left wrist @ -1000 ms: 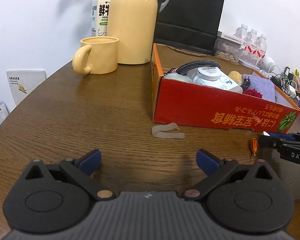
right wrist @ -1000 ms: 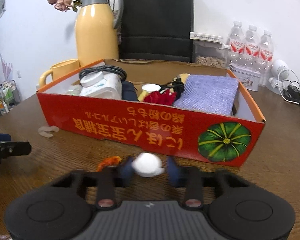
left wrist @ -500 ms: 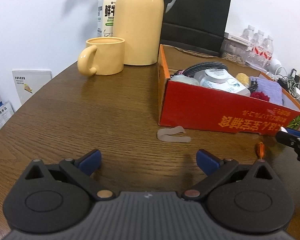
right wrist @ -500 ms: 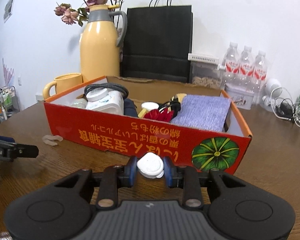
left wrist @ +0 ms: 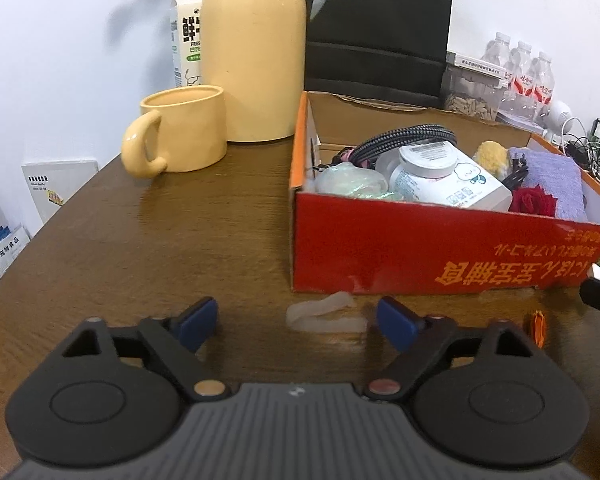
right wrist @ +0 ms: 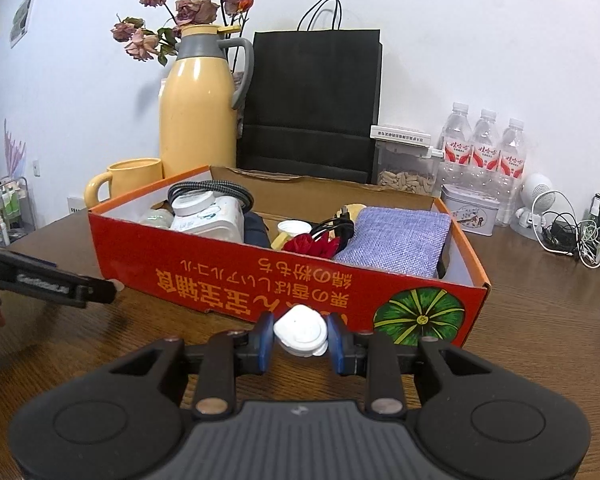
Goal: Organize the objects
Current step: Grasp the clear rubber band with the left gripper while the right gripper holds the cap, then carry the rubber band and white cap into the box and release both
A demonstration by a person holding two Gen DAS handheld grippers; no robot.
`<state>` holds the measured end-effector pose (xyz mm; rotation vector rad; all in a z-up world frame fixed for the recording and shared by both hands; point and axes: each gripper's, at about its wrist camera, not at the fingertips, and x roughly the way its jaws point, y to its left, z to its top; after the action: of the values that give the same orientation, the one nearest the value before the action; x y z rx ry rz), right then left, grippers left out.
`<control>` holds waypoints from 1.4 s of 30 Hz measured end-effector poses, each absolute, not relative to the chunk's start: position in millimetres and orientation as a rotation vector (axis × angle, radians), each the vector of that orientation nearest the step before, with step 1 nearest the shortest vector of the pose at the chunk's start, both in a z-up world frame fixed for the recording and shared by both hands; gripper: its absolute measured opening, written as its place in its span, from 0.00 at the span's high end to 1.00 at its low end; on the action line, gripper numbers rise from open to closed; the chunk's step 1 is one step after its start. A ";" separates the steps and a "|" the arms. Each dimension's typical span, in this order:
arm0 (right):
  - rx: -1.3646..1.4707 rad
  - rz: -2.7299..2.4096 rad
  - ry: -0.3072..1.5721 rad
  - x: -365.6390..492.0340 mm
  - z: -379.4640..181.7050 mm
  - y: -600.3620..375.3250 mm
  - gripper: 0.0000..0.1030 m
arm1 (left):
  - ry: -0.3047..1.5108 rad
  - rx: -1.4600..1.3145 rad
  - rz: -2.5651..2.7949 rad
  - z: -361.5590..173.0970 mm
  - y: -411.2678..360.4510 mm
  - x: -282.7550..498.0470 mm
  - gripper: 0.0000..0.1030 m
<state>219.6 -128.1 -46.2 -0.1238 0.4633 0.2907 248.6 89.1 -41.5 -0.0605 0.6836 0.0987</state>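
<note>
Translucent rubbery strip [left wrist: 326,317], likely light, limp and slippery, lying on the counter [left wrist: 160,240] just before the red box [left wrist: 420,248], sitting between the closing, still-unclamped left gripper [left wrist: 296,322]; pinching mid-length looks best.

Bare table [left wrist: 148,248] left of red box [left wrist: 420,256]

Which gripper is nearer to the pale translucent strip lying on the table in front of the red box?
Left. The left gripper has the pale strip between its open fingers; its jaws have just been closing. The right gripper, shut on a white cap, is farther along the red box.
</note>
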 end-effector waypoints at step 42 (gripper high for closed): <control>-0.118 0.314 0.279 249.7 20.4 -129.9 0.74 | 0.257 -0.026 -0.084 65.3 6.4 230.7 0.95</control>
<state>249.7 -129.9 20.4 -0.1178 0.2792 0.3137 230.7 6.4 65.3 -0.0256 0.2568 -0.0837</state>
